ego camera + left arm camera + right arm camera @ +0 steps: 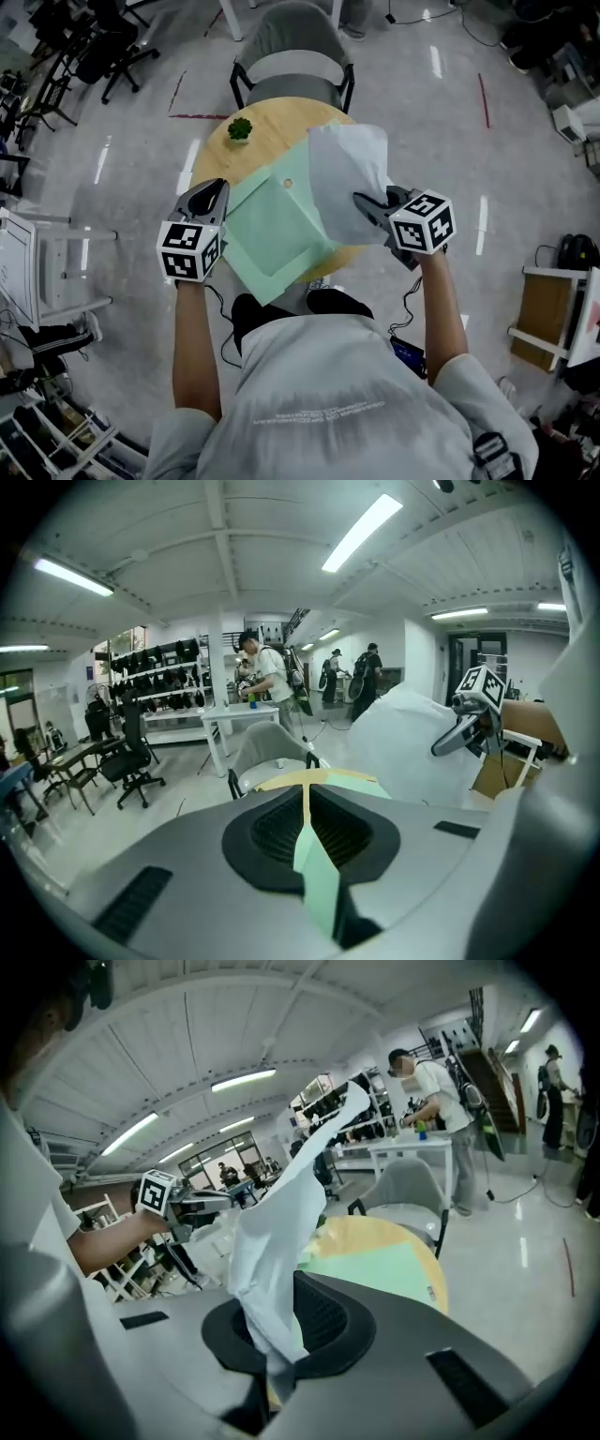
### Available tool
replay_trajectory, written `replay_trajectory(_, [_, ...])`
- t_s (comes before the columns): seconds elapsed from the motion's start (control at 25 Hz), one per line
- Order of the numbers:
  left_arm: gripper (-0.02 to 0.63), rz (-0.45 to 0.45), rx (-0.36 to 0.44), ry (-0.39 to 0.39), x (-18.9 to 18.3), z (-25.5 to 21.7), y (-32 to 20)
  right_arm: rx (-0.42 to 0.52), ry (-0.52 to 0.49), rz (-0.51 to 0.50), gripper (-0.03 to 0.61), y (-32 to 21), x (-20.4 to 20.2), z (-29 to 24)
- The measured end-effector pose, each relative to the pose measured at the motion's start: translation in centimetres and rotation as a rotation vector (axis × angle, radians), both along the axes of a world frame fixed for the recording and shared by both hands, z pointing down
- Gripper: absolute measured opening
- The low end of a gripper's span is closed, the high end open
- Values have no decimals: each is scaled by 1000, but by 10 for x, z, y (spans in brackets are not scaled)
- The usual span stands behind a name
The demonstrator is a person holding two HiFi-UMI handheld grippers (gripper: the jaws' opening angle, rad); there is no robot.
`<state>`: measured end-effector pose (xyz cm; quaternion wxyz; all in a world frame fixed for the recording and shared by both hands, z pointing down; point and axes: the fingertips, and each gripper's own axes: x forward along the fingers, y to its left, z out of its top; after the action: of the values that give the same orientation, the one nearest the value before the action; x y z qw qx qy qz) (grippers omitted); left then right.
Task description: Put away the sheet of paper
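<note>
Glossy grey floor point(141, 141) is spread around a round wooden worktop point(272, 127), which is seen in the upper middle of the head view. A grey chair point(295, 47) is drawn up at its far side, toward the top of the frame, and a small green potted plant point(240, 128) is set near the worktop's upper left rim.

A pale green folder point(272, 230) is laid across the worktop, and its lower corner is seen reaching past the near rim. The left tool point(214, 192) is placed at the folder's left edge. In the left gripper view its jaws are seen closed on a thin green edge of the folder, which is pinched between the pads.

The right tool point(367, 202) is found just right of the centre of the frame, and its jaws are closed on the sheet of paper point(347, 173). The white sheet is held up off the worktop, over the right part of the folder, and is bent and rumpled. In the right gripper view it is seen rising from between the jaws and curling toward the upper middle of the frame. Whether the sheet's far edge is touching the folder cannot be told.

Dark shelving point(155, 658), a white table point(234, 714) and several people point(267, 672) are seen in the background of the left gripper view.
</note>
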<state>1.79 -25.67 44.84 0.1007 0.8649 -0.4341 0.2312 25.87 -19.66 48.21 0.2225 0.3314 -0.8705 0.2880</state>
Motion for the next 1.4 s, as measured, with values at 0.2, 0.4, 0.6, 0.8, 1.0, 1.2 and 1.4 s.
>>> replay_trajectory(0.2, [37,-109,-51,-6,-31,23,6,-152,-1,-116,29,-8,-19,47])
replay_trajectory(0.4, [37,-156,-111,7,-51,49,22,-200,90,-206,29,-20,-39,81])
replay_trajectory(0.6, [37,-196,-156,21,-62,75,31,-224,182,-288,29,-28,-44,106])
replay_trajectory(0.8, [37,-239,-200,37,-69,98,50,-294,301,-341,29,-35,-31,142])
replay_trajectory(1.0, [37,-272,-238,47,-77,115,62,-334,424,-435,30,-43,-23,169])
replay_trajectory(1.2, [37,-291,-239,54,-83,122,62,-300,574,-512,31,-62,-18,193])
replay_trajectory(1.4, [37,-304,-249,59,-89,126,64,-239,706,-583,31,-78,-13,206])
